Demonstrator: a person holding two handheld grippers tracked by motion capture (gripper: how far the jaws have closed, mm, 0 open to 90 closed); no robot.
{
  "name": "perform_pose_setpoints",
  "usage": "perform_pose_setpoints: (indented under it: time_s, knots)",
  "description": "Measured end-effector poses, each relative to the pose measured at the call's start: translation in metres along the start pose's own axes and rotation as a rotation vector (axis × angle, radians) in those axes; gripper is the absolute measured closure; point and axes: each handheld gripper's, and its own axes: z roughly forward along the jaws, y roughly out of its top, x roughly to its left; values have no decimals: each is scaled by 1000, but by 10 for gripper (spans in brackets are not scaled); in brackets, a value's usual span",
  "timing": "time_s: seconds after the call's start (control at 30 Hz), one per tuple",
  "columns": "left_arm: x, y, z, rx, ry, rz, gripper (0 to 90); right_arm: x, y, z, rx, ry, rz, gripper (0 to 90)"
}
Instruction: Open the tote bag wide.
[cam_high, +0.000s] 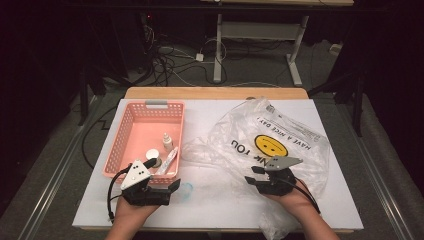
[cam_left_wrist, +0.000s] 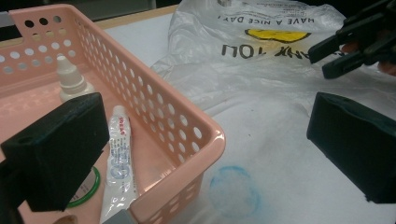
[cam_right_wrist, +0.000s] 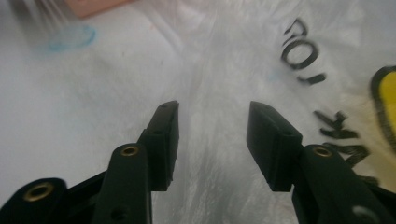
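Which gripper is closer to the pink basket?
Left. The left gripper sits right at the pink basket's near corner; the right gripper is off over the plastic bag.

White table (cam_high: 210, 200) — pink basket (cam_high: 125, 131), plastic bag (cam_high: 280, 135) (smiley print), blue-rimmed cup (cam_high: 186, 191)

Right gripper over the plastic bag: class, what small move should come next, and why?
Probably lower the right gripper and close on the plastic bag. Its jaws stand apart with bag film below and nothing pinched, while the left gripper waits open beside the pink basket.
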Motion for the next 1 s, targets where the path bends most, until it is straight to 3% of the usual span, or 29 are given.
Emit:
perform_pose_setpoints:
  time_s: [0.13,0.37,0.63,1.0]
  knots:
    - [0,0,-4,-6,19,3,0,1,-8,13,92,-6,-57,561]
    - [-3,0,0,8,20,5,0,-4,-9,13,78,-40,-23,867]
    - [-5,2,4,10,18,7,0,-8,-8,0,-8,-36,-19,900]
    - [-4,0,6,17,12,12,0,-13,-1,-22,-155,-74,12,900]
